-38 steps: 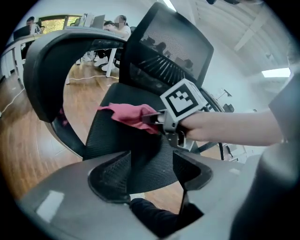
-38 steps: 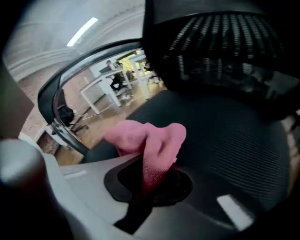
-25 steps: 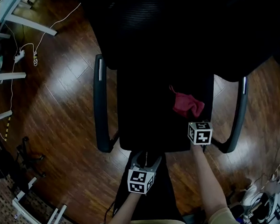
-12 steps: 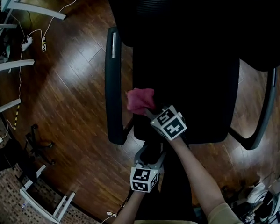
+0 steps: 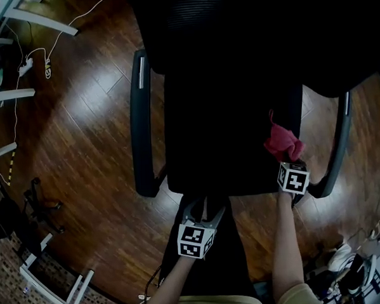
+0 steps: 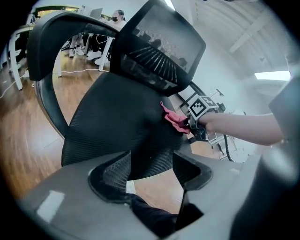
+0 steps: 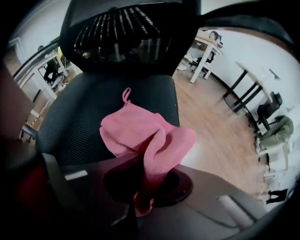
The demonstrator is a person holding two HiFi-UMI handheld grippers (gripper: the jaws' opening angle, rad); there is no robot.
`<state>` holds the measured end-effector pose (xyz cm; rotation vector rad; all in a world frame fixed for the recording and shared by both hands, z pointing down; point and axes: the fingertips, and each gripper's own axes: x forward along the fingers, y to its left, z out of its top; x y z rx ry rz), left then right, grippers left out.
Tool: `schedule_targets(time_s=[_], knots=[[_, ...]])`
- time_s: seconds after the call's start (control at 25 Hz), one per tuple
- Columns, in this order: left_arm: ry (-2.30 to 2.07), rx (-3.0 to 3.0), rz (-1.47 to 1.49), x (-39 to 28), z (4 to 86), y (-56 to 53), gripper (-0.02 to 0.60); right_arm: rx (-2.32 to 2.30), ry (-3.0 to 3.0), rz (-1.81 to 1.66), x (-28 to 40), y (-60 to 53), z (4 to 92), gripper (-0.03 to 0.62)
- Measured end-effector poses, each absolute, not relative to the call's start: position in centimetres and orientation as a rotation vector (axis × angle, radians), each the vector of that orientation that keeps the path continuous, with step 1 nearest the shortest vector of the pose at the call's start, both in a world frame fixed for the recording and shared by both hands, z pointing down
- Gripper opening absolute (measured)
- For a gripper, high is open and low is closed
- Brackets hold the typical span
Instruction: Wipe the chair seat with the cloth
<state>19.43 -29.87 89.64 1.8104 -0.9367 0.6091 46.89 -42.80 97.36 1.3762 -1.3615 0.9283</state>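
Head view: left gripper sits at 6 o'clock, just off the front edge of the chair seat and over the person's dark lap. Forearm runs straight back to 6. Jaws are spread with nothing between them.

Right gripper is at 4 o'clock, at the seat's front right corner, with the right forearm extended straight. Its jaws are pinched on the pink cloth, which lies bunched on the seat's right edge.

Edges: the right armrest is just beside the cloth at 3 o'clock, with a narrow gap of wood floor between seat and armrest. The left armrest is well apart at 9. The seat surface from the cloth toward 9 is bare. The backrest closes off 12.

Left gripper view: the open fingers frame the seat's front edge; cloth and right gripper show at 1 o'clock.

Right gripper view adds what the head view lacks: a fold of cloth is clamped deep in the shut jaws, the rest flopped on the seat, and the mesh backrest stands at 12.
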Motion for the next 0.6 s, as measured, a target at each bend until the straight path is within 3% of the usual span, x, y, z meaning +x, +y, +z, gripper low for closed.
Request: schedule_targets(time_s=[0.12,0.32,0.44,0.52,0.6], knots=[[-0.931,1.812,0.639,18.7,89.9,-30.0,0.272,1.263,-1.586,1.004,40.8,-43.7,96.7,0.015],[-0.978,1.769,0.699,15.1,90.2,-29.6,0.273,0.684,-2.209,1.231,17.0,-44.3,92.7,0.015],[-0.991,1.726,0.738,12.9,90.2,-28.4,0.273,0.403,-2.276,1.212,6.6,-41.8,92.6,0.015],[-1.000,1.708,0.751,11.6,89.6,-27.5,0.272,0.377,-2.220,1.172,3.6,-40.6,94.1,0.015],[-1.013,1.710,0.753,10.8,89.1,-27.4,0.272,0.482,-2.129,1.109,5.3,-41.1,95.8,0.015]])
